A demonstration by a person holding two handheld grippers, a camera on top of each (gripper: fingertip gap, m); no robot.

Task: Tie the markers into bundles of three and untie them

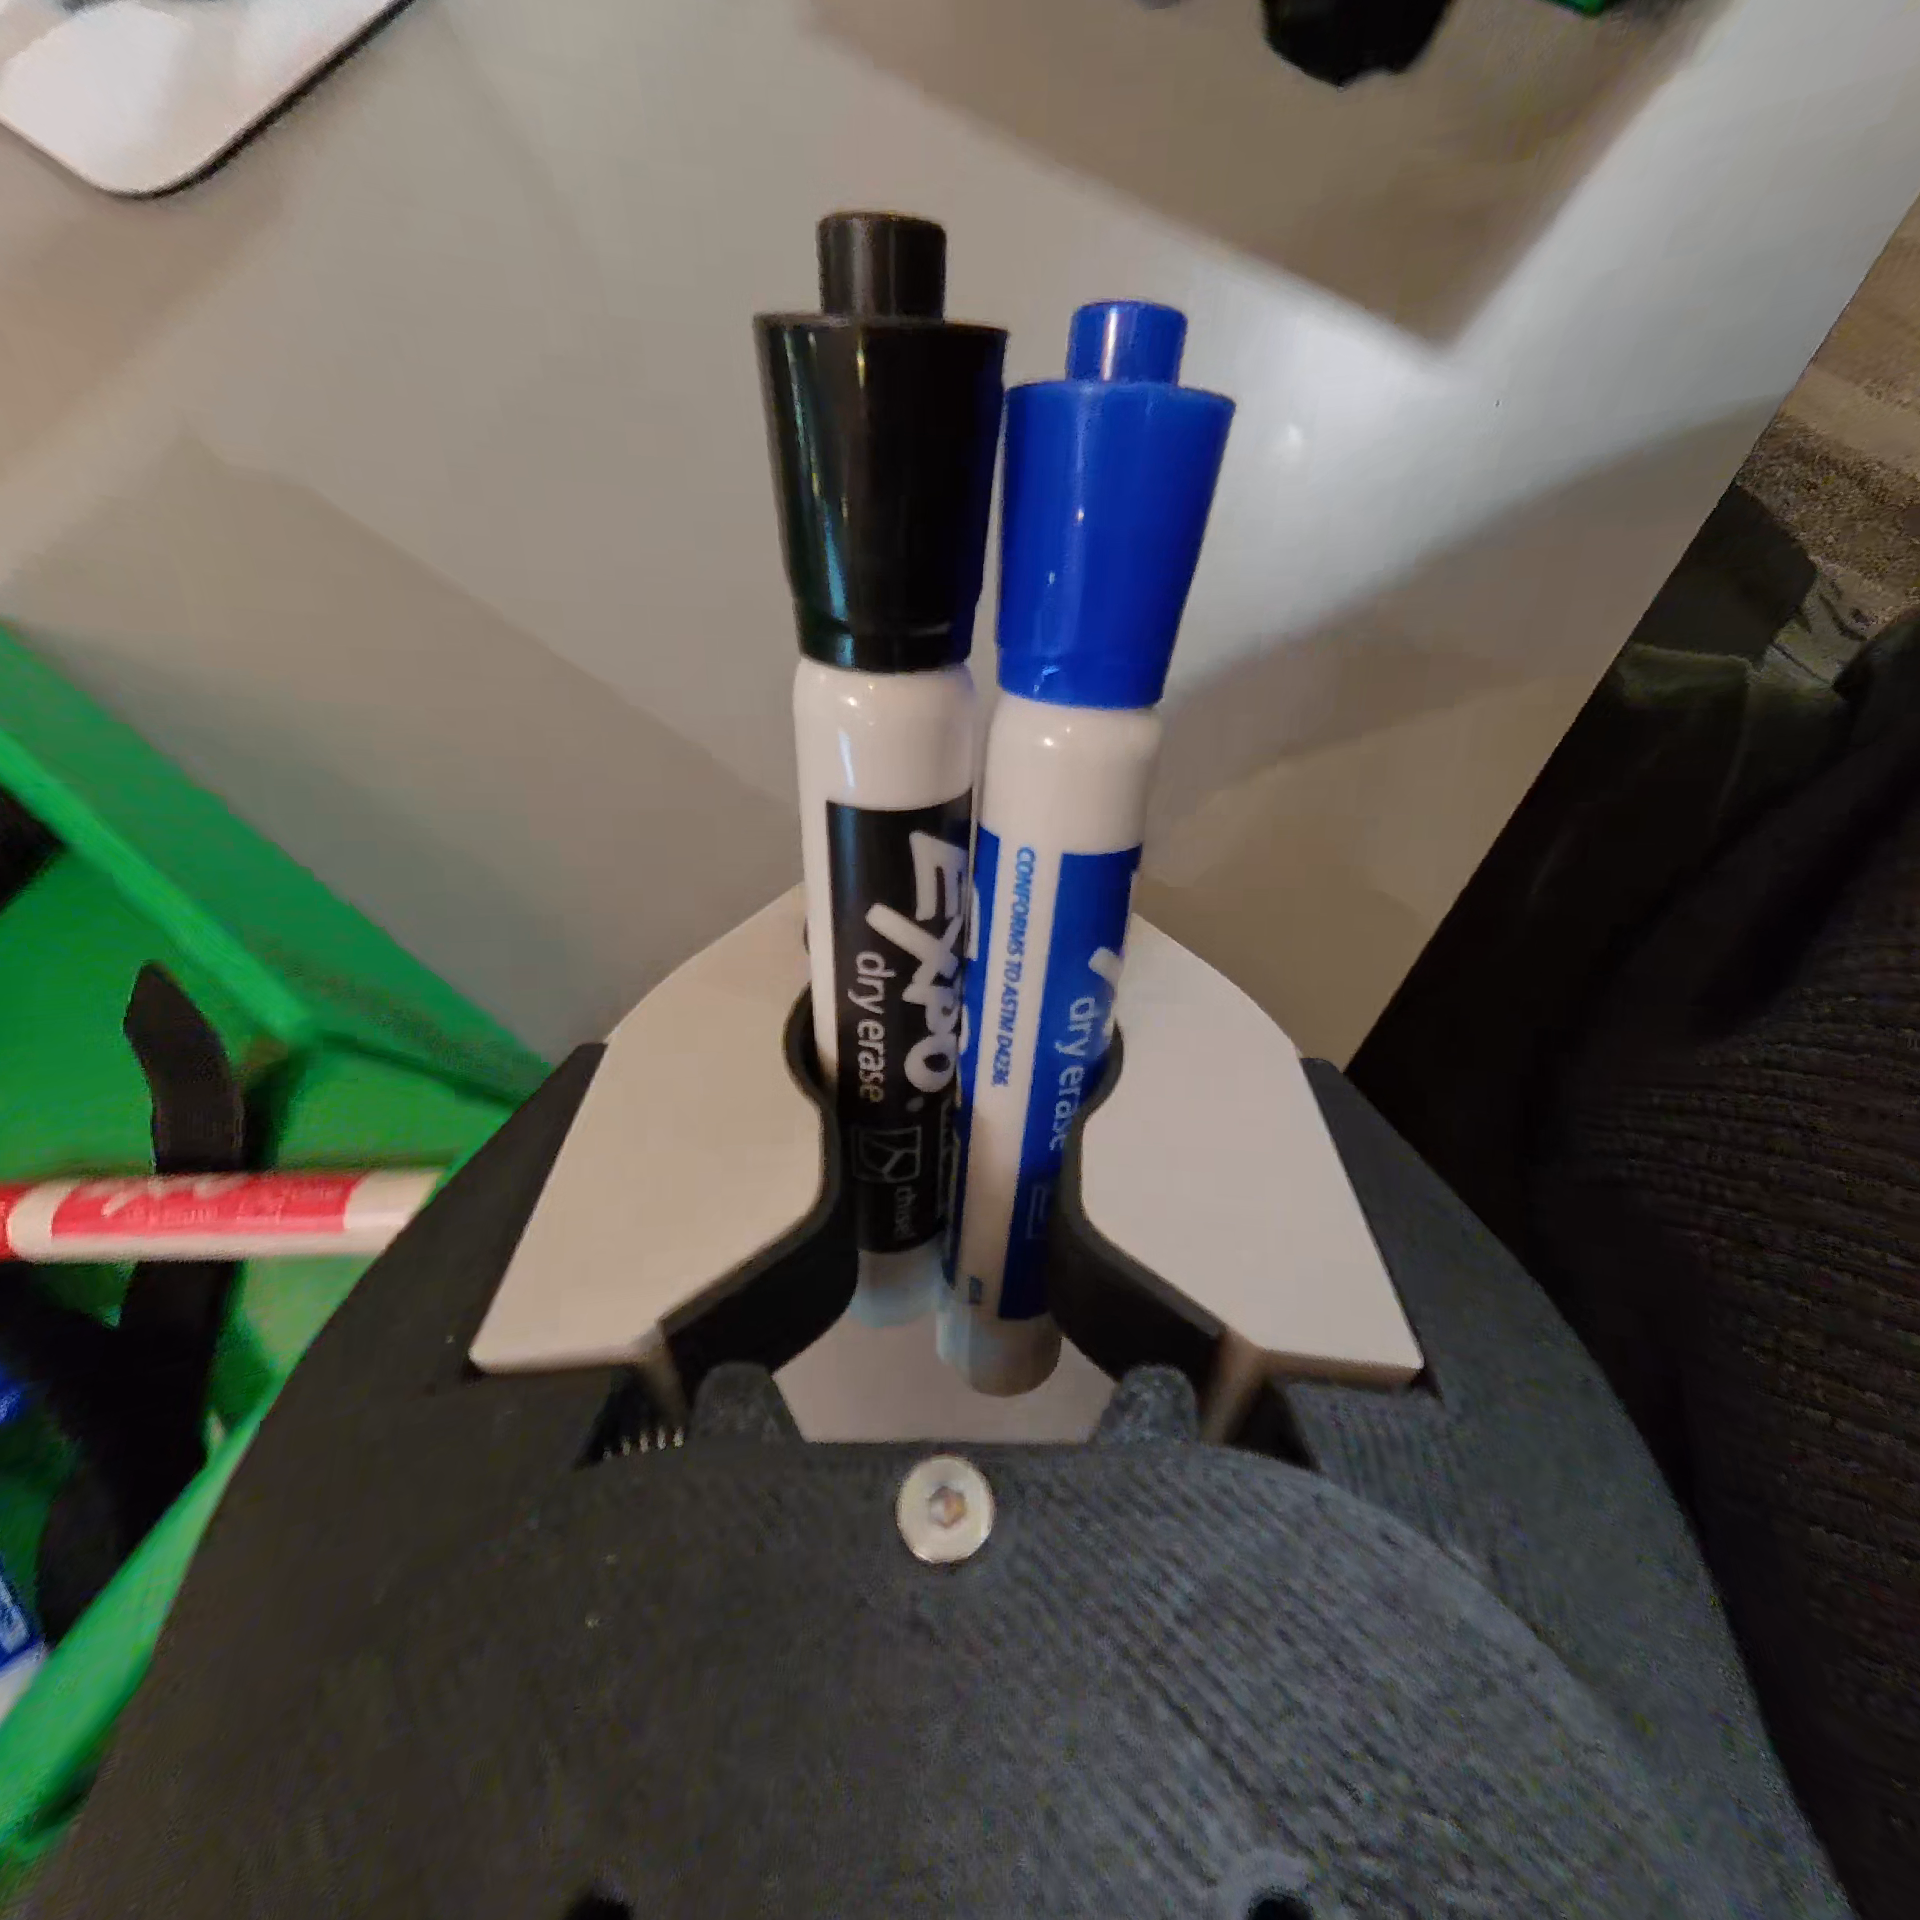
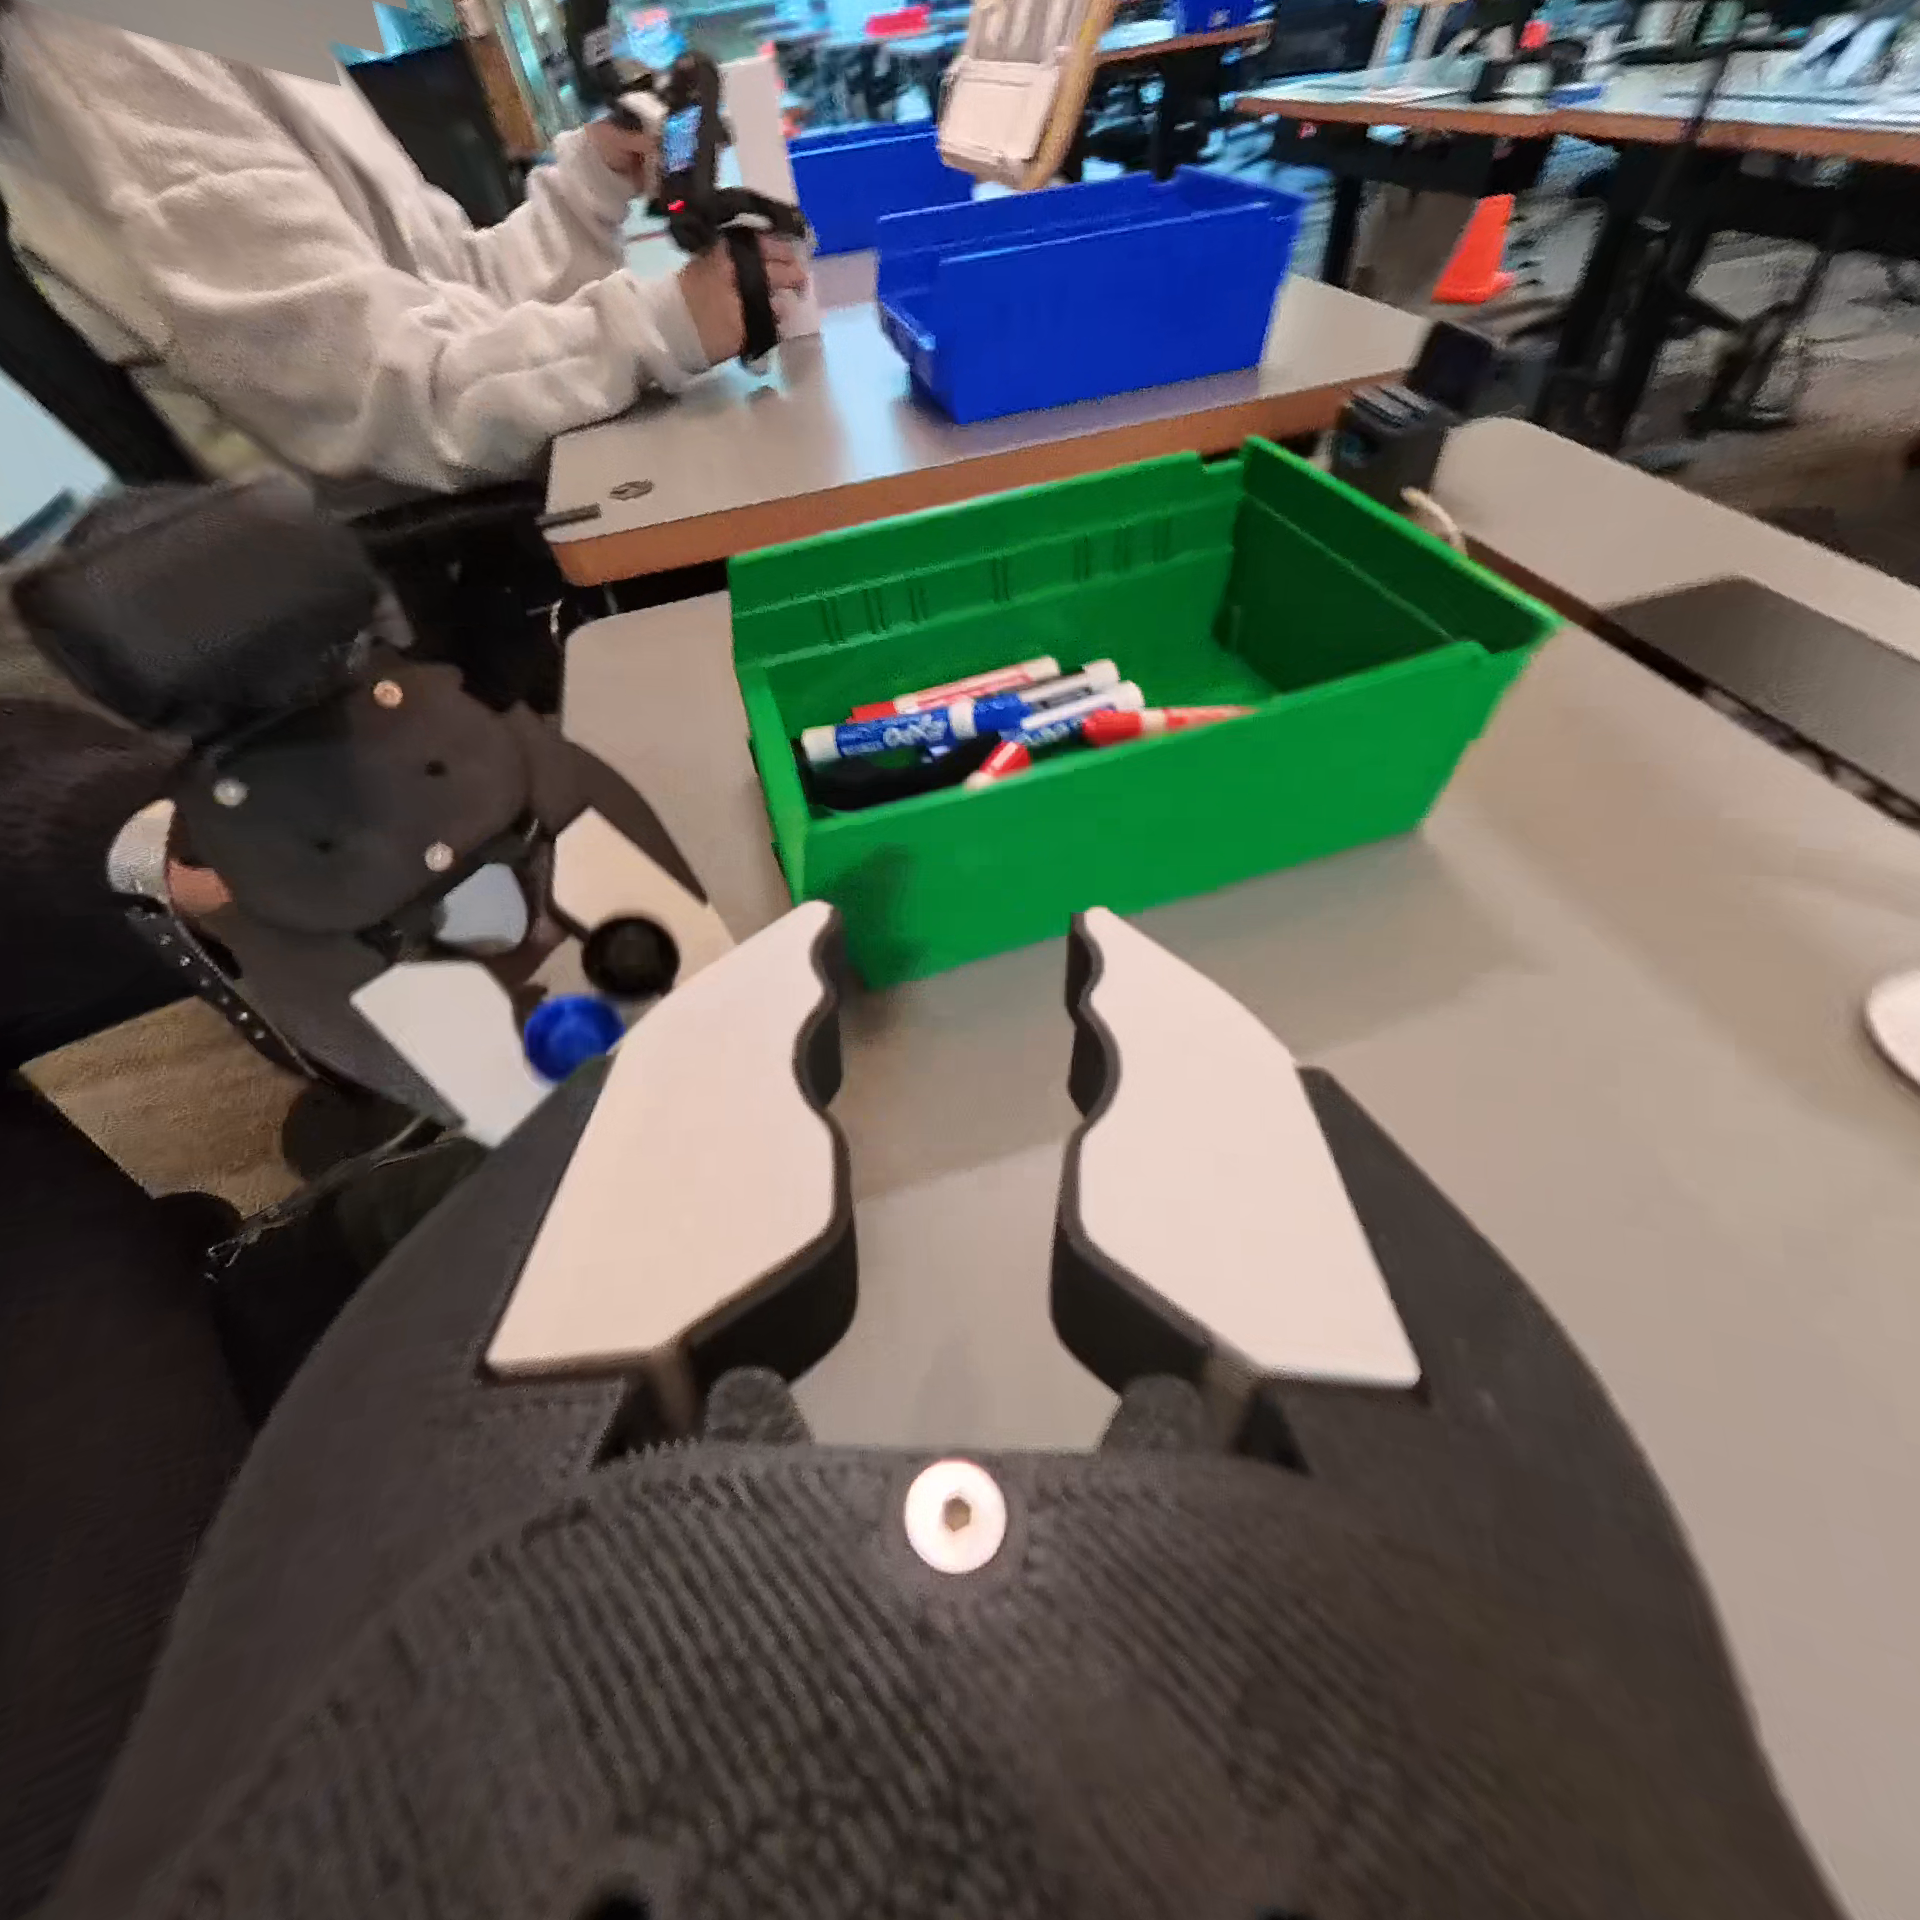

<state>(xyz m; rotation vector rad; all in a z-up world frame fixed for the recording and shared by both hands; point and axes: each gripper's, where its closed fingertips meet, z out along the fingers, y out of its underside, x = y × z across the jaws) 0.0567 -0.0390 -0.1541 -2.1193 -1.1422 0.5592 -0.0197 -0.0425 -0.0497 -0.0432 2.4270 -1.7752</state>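
My left gripper (image 1: 966, 925) is shut on two capped dry-erase markers side by side, a black marker (image 1: 883, 582) and a blue marker (image 1: 1101, 582), caps pointing away over the grey table (image 1: 468, 520). In the right wrist view the same gripper's body (image 2: 343, 800) is at the left, off the table's edge, with the black cap (image 2: 629, 956) and blue cap (image 2: 571, 1029) facing the camera. My right gripper (image 2: 951, 925) is open and empty above the table, just in front of a green bin (image 2: 1143, 842) holding several red, blue and black markers (image 2: 987, 717).
The green bin's corner (image 1: 208, 883) with a red marker (image 1: 208, 1210) is at the left in the left wrist view. A white pad (image 1: 156, 83) lies far left. A dark mat (image 2: 1766, 665) lies at the right. Behind, a person in a white fleece (image 2: 312, 260) works by blue bins (image 2: 1081, 291). There is about 12 cm between the tips of the two grippers.
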